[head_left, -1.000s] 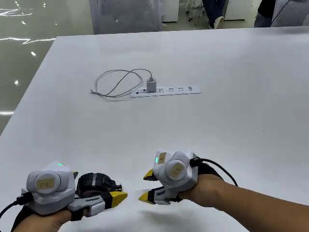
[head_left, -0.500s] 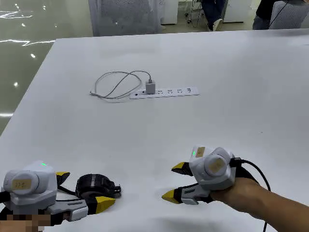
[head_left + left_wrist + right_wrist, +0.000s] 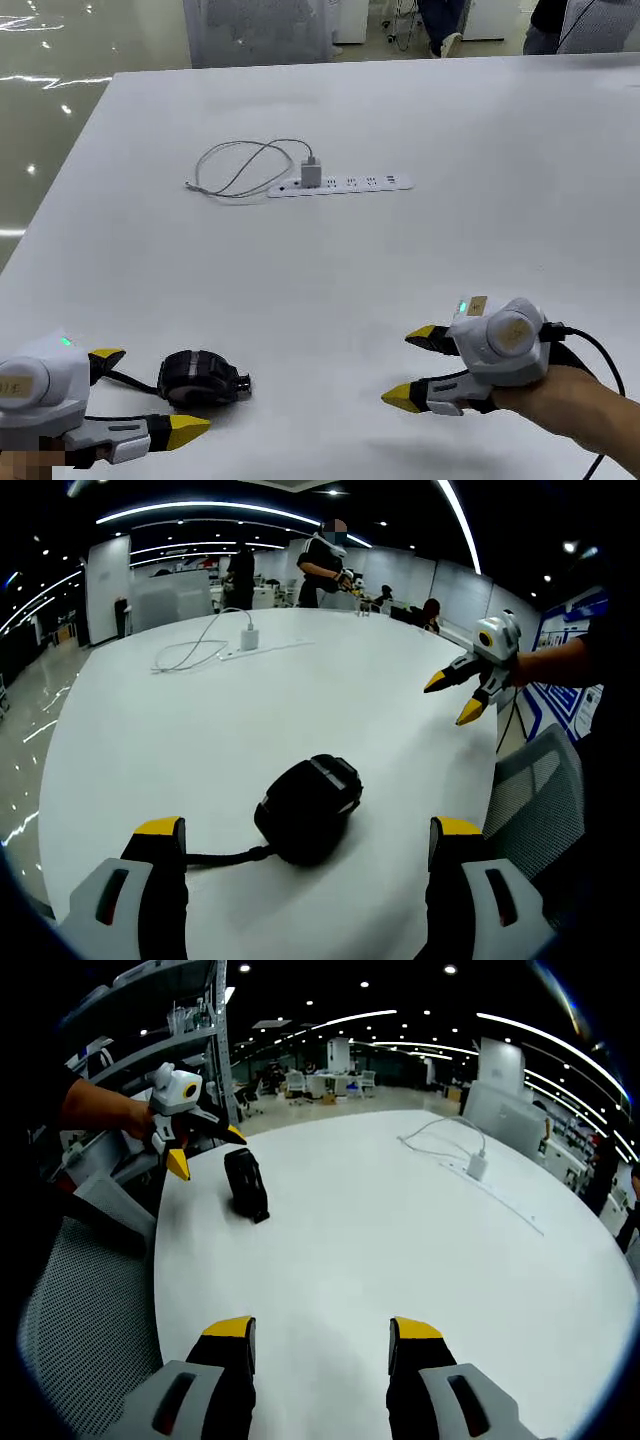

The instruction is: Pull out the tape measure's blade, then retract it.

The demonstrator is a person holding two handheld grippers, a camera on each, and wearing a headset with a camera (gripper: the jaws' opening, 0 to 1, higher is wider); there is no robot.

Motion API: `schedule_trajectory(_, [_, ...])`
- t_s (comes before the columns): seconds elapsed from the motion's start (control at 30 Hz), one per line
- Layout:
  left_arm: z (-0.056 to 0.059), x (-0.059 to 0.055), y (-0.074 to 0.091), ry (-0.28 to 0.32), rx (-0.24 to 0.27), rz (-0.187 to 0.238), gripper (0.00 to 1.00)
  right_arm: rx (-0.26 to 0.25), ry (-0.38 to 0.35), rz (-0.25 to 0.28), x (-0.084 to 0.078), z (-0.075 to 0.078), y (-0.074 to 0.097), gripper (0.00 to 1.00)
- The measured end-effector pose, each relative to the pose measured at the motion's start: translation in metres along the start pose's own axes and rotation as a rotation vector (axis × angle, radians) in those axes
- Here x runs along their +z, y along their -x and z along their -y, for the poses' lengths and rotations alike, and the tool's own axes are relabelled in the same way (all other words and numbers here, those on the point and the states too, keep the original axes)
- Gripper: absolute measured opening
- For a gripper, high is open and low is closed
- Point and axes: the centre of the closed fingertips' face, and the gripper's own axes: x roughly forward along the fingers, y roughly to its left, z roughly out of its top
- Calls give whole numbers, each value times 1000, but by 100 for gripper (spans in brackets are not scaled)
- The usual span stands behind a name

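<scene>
Your left gripper (image 3: 148, 391) stands with its yellow-tipped jaws spread wide and holds nothing. In the left gripper view the black tape measure (image 3: 308, 808) lies on the white table (image 3: 450, 150) in the gap between those jaws, clear of both tips, with a dark strap (image 3: 225, 858) trailing from its case toward the jaw at 9 o'clock. In the head view the tape measure sits low, at about 7 o'clock in the picture, just past your left jaw tips.

Your right gripper (image 3: 408, 367) is also spread wide and grips nothing. It hovers at 3 o'clock from the tape measure, well apart from it, its tips pointing back toward 9 o'clock. The right gripper view shows the tape measure at about 10 o'clock, just beside the left gripper.

Farther up the table, at about 1 o'clock from the tape measure and well apart, a white power strip (image 3: 340, 184) lies flat with a white charger (image 3: 312, 176) plugged into it. A grey cable (image 3: 245, 170) loops away from the charger toward 9 o'clock.
</scene>
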Motion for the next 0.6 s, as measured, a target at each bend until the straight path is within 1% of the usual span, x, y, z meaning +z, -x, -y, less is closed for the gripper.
schedule_trajectory(0.17, [-2, -2, 5, -9, 3, 14, 99, -12, -7, 8, -9, 5, 13, 56])
schedule_trajectory(0.2, [-3, -3, 6, -18, 9, 16, 99, -15, -11, 7, -11, 7, 15, 58])
schedule_trajectory(0.23, [-4, -5, 6, -36, 13, 18, 99, -22, -15, 5, -13, 8, 17, 58])
schedule_trajectory(0.27, [-6, -9, 6, -40, 17, 6, 99, -28, -19, 2, -16, 10, 21, 59])
schedule_trajectory(0.3, [-7, -11, 7, -36, 15, 5, 99, -32, -18, 5, -18, 12, 23, 60])
schedule_trajectory(0.33, [-7, -12, 8, -32, 8, 15, 99, -39, -22, 6, -22, 15, 26, 61])
schedule_trajectory(0.37, [-8, -12, 9, -32, 10, 18, 99, -42, -27, 6, -25, 16, 28, 62])
schedule_trajectory(0.43, [-10, -9, 12, -23, 14, 38, 99, -46, -28, 19, -28, 18, 34, 64])
schedule_trajectory(0.47, [-11, -9, 12, -18, 14, 40, 99, -47, -26, 23, -29, 18, 36, 65])
schedule_trajectory(0.5, [-13, -9, 13, -17, 18, 32, 99, -50, -30, 22, -32, 19, 39, 66])
schedule_trajectory(0.6, [-13, -8, 15, -28, 19, 35, 99, -61, -38, 13, -39, 23, 45, 68])
